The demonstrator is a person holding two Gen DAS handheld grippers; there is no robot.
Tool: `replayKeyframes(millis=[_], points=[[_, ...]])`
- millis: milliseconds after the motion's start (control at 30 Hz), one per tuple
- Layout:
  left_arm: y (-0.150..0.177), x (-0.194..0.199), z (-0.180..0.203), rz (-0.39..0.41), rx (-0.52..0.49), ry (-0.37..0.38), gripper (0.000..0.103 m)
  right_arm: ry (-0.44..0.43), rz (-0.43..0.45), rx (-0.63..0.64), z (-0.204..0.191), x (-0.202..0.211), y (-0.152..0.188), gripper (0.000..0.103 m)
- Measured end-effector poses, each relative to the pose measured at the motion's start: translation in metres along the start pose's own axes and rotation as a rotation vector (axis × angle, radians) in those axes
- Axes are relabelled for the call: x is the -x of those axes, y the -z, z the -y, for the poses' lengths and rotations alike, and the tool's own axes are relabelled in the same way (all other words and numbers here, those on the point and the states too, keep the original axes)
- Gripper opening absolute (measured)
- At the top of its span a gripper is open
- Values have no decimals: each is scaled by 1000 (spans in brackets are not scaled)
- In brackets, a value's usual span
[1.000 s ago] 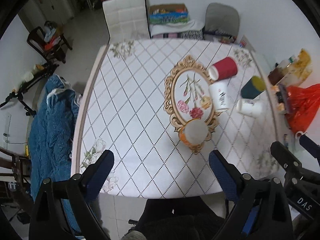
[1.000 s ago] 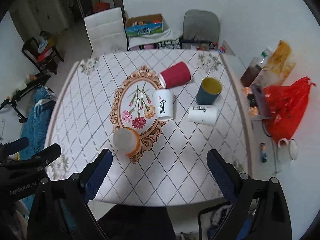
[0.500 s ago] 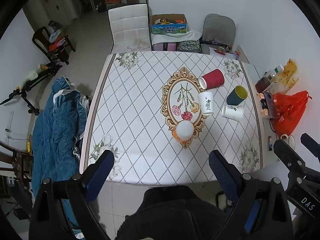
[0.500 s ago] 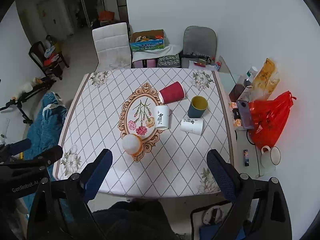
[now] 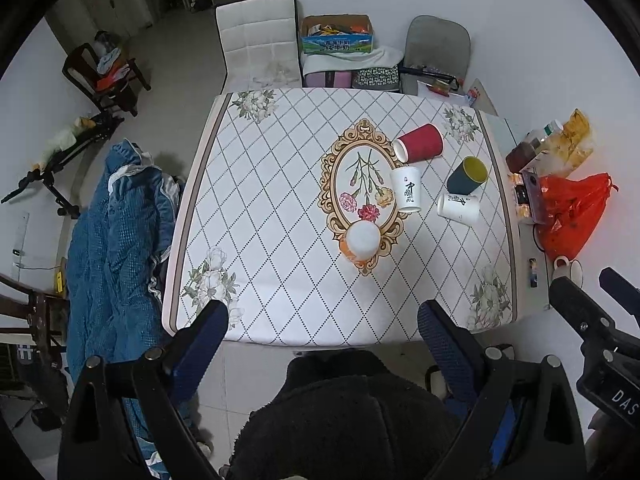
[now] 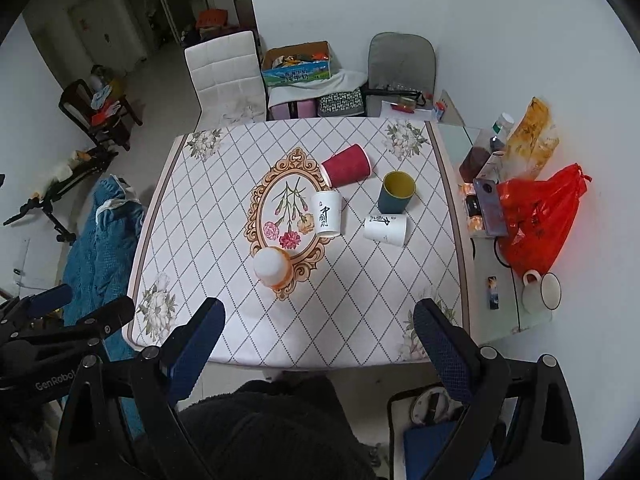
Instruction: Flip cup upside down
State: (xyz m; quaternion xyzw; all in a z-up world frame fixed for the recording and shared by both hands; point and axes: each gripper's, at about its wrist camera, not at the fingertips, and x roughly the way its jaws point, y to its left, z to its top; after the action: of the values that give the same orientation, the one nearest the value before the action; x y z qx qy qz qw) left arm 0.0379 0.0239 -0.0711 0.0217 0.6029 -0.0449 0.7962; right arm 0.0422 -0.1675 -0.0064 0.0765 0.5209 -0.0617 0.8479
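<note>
White walls are enclosing a room with a pale tiled floor (image 5: 168, 92). A white padded chair (image 6: 226, 76) and a grey chair (image 6: 402, 66) are standing at the table's (image 6: 200, 264) far edge, with a cardboard box (image 6: 298, 64) sitting between them. A dark wooden chair (image 5: 106, 76) is standing well apart, far left. A blue quilt (image 5: 116, 240) is lying beside the table's left edge.

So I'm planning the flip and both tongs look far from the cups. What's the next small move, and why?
Probably lower the right tongs toward the dark blue cup. It stands mouth up with its yellow inside showing, while the orange cup is already bottom up. Both tongs are open and empty, well above the table.
</note>
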Motion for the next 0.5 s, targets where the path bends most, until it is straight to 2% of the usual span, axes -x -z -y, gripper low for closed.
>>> replayKeyframes(millis=[500], points=[[6,13,-5,23,17,-9,97,-3,-9,13,2,7,6,97]])
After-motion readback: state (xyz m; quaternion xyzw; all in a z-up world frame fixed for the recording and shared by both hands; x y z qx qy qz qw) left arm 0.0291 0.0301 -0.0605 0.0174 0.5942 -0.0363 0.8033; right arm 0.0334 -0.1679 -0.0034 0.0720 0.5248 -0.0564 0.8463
